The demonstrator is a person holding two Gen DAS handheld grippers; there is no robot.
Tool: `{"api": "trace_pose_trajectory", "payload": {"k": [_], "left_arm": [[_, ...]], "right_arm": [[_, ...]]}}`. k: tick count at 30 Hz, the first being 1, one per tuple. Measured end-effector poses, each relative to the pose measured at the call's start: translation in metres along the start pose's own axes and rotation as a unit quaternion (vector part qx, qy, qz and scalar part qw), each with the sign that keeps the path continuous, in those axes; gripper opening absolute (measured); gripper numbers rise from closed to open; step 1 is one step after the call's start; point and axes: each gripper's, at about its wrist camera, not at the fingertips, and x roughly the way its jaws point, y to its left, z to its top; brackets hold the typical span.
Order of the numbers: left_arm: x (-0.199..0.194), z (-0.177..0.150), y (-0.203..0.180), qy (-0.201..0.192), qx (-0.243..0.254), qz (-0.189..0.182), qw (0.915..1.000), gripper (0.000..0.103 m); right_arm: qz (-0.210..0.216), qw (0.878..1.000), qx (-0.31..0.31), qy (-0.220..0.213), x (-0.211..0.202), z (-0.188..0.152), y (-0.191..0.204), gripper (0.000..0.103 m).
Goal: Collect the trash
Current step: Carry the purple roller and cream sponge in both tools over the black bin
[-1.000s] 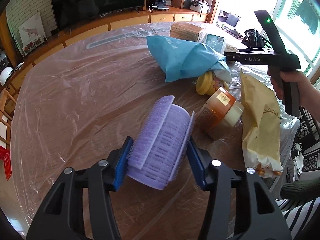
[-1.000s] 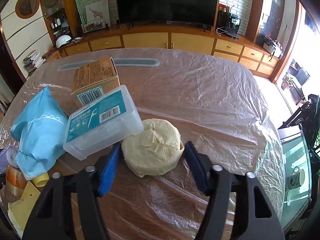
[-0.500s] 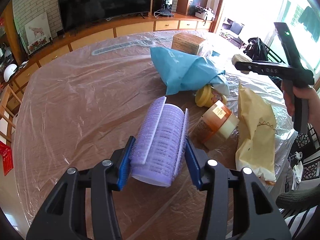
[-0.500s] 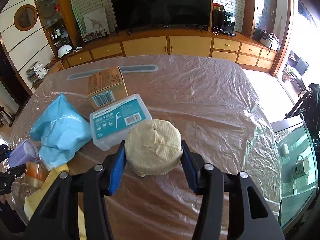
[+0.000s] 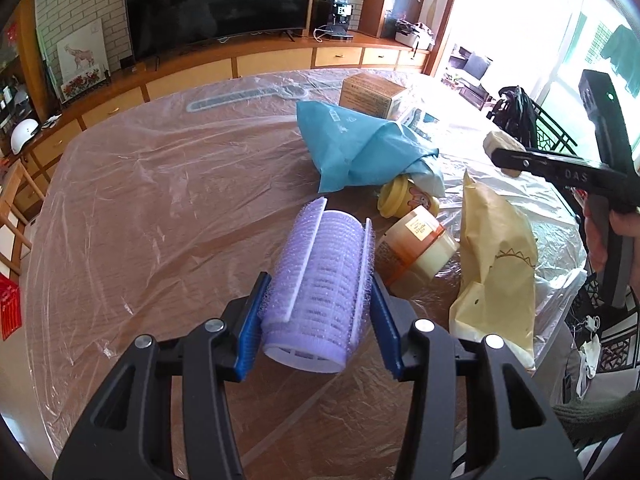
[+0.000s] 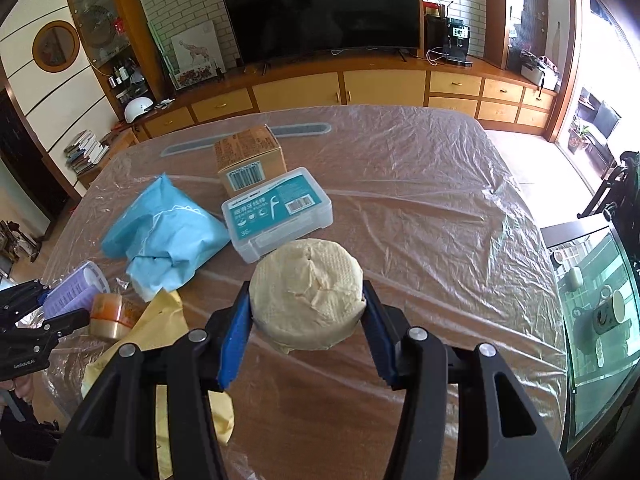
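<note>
Both grippers loaded, carry-to-bin step next.

Left gripper [image 5: 318,312] is clamped on the purple hair roller [image 5: 320,284], right gripper [image 6: 306,322] on the cream tissue roll [image 6: 308,292]; both look lifted off the plastic-covered table [image 5: 160,200]. No bin visible in either view, so the next move needs a drop point located first. Left on the table: blue bag [image 6: 164,232], yellow bag [image 5: 496,256], orange-label jar [image 5: 416,244], floss box [image 6: 276,212], cardboard box [image 6: 250,158].
</note>
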Motion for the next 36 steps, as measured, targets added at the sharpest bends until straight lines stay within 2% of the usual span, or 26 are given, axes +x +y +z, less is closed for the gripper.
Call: {"api": "trace_pose_trajectory", "payload": {"k": [6,19,36], "left_arm": [[-0.008,0.0,-0.002,-0.008,-0.01,0.004,0.9999,0.047],[-0.036,-0.014,-0.017,-0.024,-0.003,0.0,0.9997,0.047],[-0.068,-0.042,-0.036,-0.026,0.013,-0.024,0.9993,0.047]], "right_arm": [[0.009,1.0,-0.007,-0.003,-0.013,-0.007,0.01,0.051],[0.061,0.998,-0.031,-0.009,-0.053,-0.026,0.044,0.051],[0.129,0.99,-0.061,0.016,-0.085,-0.063,0.081,0.051]]}}
